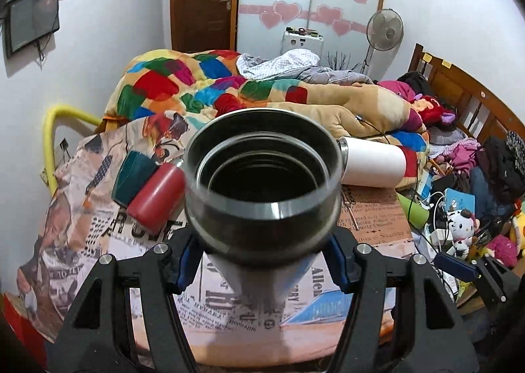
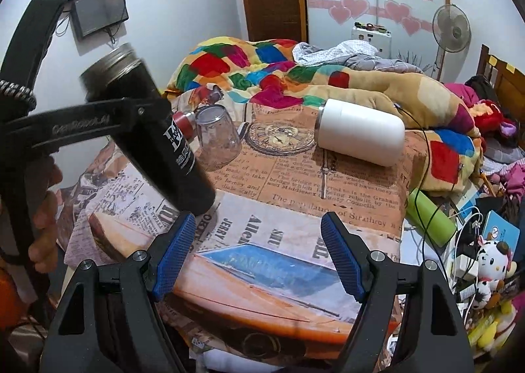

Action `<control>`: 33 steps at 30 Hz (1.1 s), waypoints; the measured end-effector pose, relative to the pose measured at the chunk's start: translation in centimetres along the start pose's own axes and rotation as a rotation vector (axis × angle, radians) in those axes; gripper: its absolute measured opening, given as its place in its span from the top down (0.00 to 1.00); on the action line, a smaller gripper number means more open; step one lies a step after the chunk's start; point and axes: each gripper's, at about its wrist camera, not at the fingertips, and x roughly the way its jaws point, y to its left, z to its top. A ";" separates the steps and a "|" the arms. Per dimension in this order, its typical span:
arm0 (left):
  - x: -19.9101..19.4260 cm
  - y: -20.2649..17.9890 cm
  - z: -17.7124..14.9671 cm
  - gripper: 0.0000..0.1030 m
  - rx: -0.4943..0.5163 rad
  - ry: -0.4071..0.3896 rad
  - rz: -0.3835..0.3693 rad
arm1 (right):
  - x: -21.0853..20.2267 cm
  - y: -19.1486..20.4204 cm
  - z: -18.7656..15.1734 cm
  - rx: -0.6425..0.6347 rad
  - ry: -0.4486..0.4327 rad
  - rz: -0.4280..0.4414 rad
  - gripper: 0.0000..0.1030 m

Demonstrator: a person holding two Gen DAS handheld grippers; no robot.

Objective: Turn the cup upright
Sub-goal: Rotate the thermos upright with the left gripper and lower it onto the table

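Cup [image 2: 154, 130]: black steel flask, rigid, smooth, probably slick, tilted mouth-up at 10 o'clock above the surface [image 2: 295, 176]. Left gripper [image 1: 262, 261] fingers clamped mid-body; I'd keep that hold. Right gripper [image 2: 259, 255] fingers apart, empty.

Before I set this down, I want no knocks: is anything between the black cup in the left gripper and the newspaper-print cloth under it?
Nothing visible. The black cup hangs tilted in the left gripper over bare newspaper-print cloth. The clear glass lies just behind it and the white cup off to the right.
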 end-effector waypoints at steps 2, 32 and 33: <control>0.3 -0.4 -0.3 0.39 0.017 0.000 -0.002 | 0.0 -0.3 -0.1 0.003 0.002 -0.002 0.26; -3.5 -1.5 -2.0 0.37 0.115 0.010 -0.052 | -4.8 0.9 0.4 0.023 -0.091 -0.013 0.26; -4.7 -1.5 -2.1 0.37 0.120 -0.008 -0.062 | -5.4 1.0 0.5 0.022 -0.105 -0.017 0.26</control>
